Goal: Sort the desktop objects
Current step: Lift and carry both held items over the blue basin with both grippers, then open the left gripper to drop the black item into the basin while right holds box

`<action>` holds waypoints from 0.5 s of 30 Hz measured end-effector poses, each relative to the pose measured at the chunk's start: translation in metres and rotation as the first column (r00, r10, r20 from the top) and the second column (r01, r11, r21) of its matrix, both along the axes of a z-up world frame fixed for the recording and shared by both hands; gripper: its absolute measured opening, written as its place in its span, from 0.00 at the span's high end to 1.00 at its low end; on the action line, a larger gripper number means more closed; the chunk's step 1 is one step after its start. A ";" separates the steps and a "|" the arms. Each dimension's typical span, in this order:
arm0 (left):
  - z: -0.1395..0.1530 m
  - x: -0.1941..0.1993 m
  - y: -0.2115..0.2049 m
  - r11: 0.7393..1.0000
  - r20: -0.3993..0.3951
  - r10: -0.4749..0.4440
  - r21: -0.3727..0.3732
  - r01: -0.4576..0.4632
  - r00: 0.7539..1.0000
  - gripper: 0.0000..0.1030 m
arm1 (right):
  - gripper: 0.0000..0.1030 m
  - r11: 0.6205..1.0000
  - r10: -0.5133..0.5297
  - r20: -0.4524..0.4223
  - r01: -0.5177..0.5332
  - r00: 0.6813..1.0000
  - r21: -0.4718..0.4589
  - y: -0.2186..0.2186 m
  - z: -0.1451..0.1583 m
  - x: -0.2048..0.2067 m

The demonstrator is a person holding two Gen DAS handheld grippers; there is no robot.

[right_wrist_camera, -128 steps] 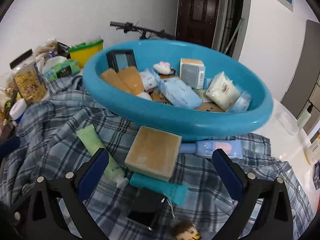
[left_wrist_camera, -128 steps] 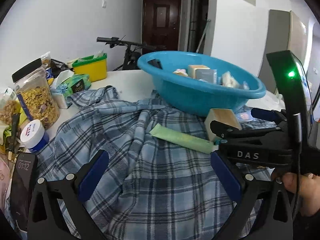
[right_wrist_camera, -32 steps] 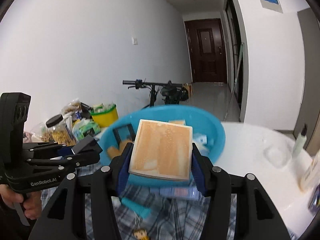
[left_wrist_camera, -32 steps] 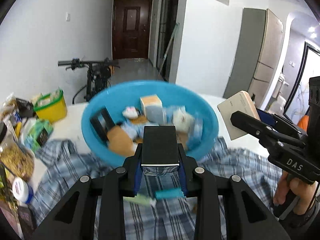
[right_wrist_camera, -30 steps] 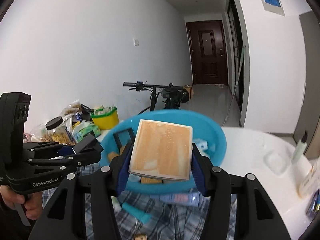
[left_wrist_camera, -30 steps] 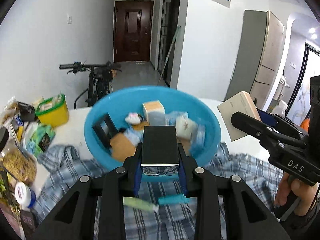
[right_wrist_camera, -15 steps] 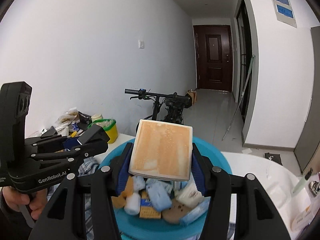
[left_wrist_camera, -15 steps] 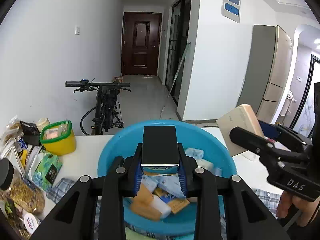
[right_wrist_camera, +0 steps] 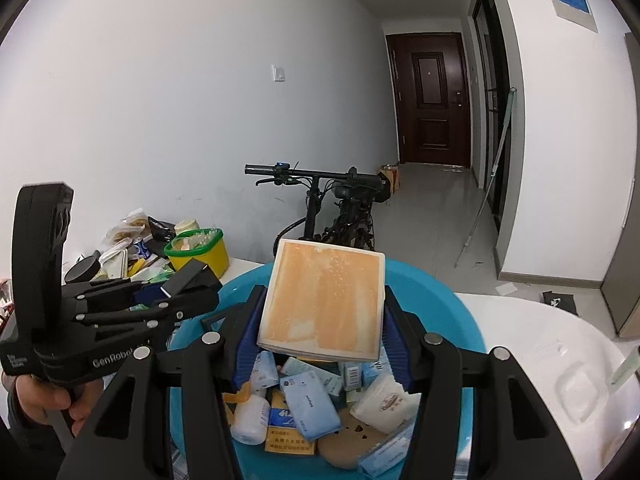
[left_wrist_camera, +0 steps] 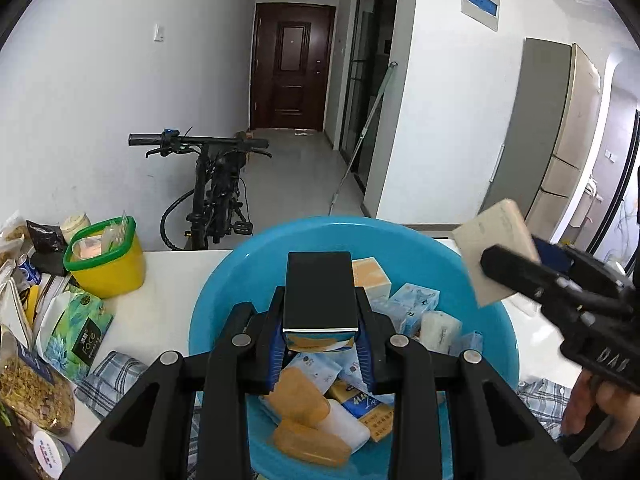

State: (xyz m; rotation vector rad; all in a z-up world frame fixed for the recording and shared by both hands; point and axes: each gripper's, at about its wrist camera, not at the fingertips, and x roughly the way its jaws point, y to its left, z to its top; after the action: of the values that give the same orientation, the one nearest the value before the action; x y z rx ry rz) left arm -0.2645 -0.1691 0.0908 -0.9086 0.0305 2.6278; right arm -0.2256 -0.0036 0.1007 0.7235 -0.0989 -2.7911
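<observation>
Now, left gripper clamped on black box, poised above blue basin; box hides basin middle. Right gripper pinching orange-faced tile over same basin, covering far contents. Packets beneath partly masked, labels unreadable.

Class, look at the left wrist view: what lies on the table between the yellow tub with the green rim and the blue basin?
Bare white tabletop lies between the yellow tub and the blue basin; the left wrist view shows this most plainly.
</observation>
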 end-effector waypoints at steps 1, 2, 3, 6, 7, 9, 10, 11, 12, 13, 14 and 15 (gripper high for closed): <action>0.000 0.000 0.000 1.000 -0.001 0.001 -0.001 -0.001 1.000 0.69 | 0.49 1.000 0.010 0.013 -0.010 1.000 0.020 -0.004 -0.002 -0.002; -0.001 -0.001 0.001 1.000 0.001 0.002 -0.003 -0.002 1.000 0.69 | 0.49 0.999 0.010 0.012 -0.010 1.000 0.038 -0.006 -0.002 -0.003; -0.002 -0.001 0.001 1.000 0.003 0.004 -0.007 -0.004 1.000 0.69 | 0.49 0.999 0.009 0.014 -0.009 1.000 0.047 -0.007 -0.003 -0.004; -0.006 -0.004 0.002 1.000 0.006 0.011 -0.021 -0.011 1.000 0.69 | 0.49 0.999 0.012 0.029 -0.013 1.000 0.037 -0.004 -0.006 -0.005; -0.006 -0.004 0.003 1.000 0.006 0.014 -0.025 -0.014 1.000 0.69 | 0.49 0.999 0.012 0.033 -0.013 0.999 0.035 -0.003 -0.006 -0.004; -0.008 -0.005 0.004 0.999 0.011 0.014 -0.032 -0.014 1.000 0.69 | 0.49 0.999 0.010 0.029 -0.011 1.000 0.030 0.000 -0.004 -0.003; -0.009 -0.006 0.004 1.000 0.015 0.011 -0.029 -0.010 1.000 0.69 | 0.49 1.000 0.011 0.027 -0.011 1.000 0.028 0.001 -0.003 -0.003; -0.009 -0.006 0.004 1.000 0.017 0.007 -0.024 -0.006 1.000 0.69 | 0.49 1.000 0.013 0.025 -0.014 1.000 0.028 0.001 -0.003 -0.002; -0.009 -0.006 0.004 1.000 0.019 0.004 -0.021 -0.004 1.000 0.69 | 0.49 1.000 0.014 0.023 -0.015 1.000 0.028 0.001 -0.002 -0.001; -0.008 -0.006 0.004 1.000 0.023 -0.004 -0.012 0.005 1.000 0.69 | 0.49 1.000 0.014 0.023 -0.015 1.000 0.026 0.001 -0.002 -0.001; -0.008 -0.006 0.003 1.000 0.025 -0.009 -0.006 0.009 1.000 0.69 | 0.49 1.000 0.015 0.024 -0.016 1.000 0.025 0.002 -0.002 -0.001; -0.007 -0.006 0.003 1.000 0.024 -0.008 -0.004 0.008 1.000 0.69 | 0.49 1.000 0.022 0.028 -0.023 0.999 0.018 0.002 -0.002 -0.001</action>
State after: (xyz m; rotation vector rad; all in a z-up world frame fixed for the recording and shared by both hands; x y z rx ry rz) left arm -0.2703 -0.1663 0.0835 -0.9389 0.0329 2.6098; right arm -0.2267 -0.0019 0.0991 0.7632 -0.0700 -2.7644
